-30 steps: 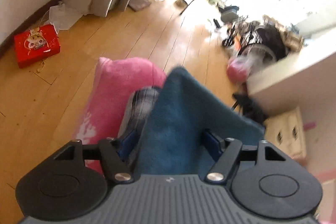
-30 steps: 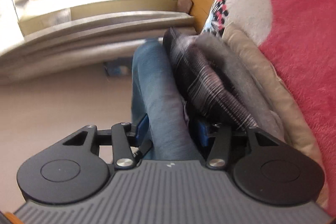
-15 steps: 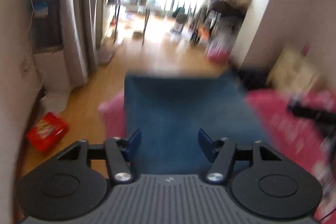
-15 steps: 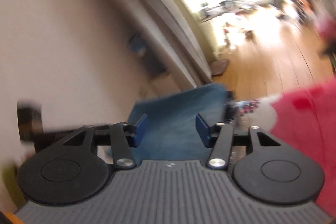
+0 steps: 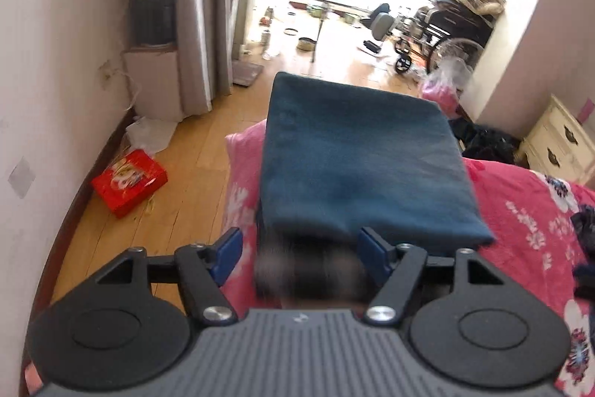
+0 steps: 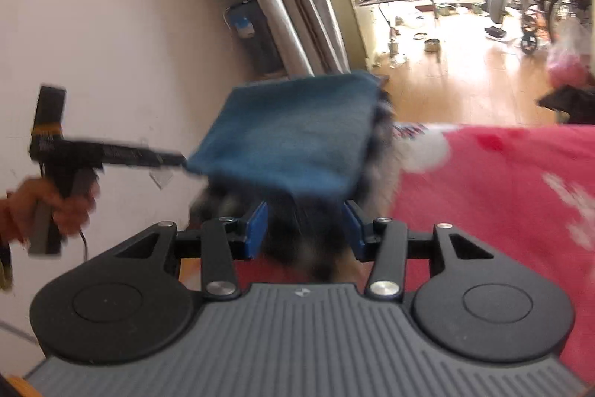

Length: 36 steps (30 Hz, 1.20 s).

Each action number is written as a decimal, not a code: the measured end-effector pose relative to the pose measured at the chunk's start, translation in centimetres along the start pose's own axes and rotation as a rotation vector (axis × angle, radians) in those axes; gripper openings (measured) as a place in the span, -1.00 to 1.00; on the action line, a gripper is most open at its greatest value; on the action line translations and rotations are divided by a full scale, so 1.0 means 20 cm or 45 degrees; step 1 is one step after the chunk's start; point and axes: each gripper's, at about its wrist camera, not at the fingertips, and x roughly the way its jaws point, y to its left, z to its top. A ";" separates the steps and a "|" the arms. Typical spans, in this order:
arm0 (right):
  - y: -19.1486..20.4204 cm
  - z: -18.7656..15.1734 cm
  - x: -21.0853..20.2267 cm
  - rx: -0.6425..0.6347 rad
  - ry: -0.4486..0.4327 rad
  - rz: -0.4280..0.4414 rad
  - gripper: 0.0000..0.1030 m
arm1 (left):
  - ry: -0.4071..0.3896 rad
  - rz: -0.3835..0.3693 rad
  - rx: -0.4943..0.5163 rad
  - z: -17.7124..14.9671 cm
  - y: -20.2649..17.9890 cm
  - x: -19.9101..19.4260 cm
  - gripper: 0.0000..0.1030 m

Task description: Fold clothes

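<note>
Two grippers meet at one bundle of clothes: a folded blue garment (image 5: 362, 170) lying flat on top of a blurred dark checked cloth (image 5: 308, 272). The blue piece sits near the foot corner of the bed with the pink flowered cover (image 5: 520, 222), its long axis running away from the left wrist camera toward the bright doorway, its far short edge past the bed's end over the wooden floor (image 5: 193, 151).

The left gripper (image 5: 299, 250) has its blue pads spread wide at either side of the bundle's near end, the left pad clear of the cloth. The right gripper (image 6: 303, 227) also stands with pads apart, the checked cloth between them; motion blur makes it hard to tell whether either pad touches the fabric. From the right wrist view the left tool's black body reaches in from the side to the blue garment's edge, held by a hand (image 6: 55, 207) near the wall.

Around the bed: a red box (image 5: 128, 181) on the floor by the wall's skirting, grey curtains (image 5: 200, 13) beside the doorway, a wheelchair (image 5: 442, 32) in the sunlit room beyond, a cream drawer unit (image 5: 557, 144) off the bed's right edge, and dark clothes (image 5: 585, 229) on the cover at the right.
</note>
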 end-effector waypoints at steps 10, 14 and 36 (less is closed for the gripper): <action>-0.05 -0.31 -0.92 -0.052 -0.006 -0.119 0.33 | -0.050 0.059 -0.144 -0.54 -0.67 -0.84 0.66; 0.00 -0.31 -1.31 -0.099 -0.032 -0.103 0.62 | -0.126 0.069 -0.221 -0.71 -0.95 -1.23 0.84; 0.78 -0.60 -2.14 -0.127 -0.321 -0.266 0.98 | -0.313 0.205 -0.264 -1.23 -1.10 -2.29 1.00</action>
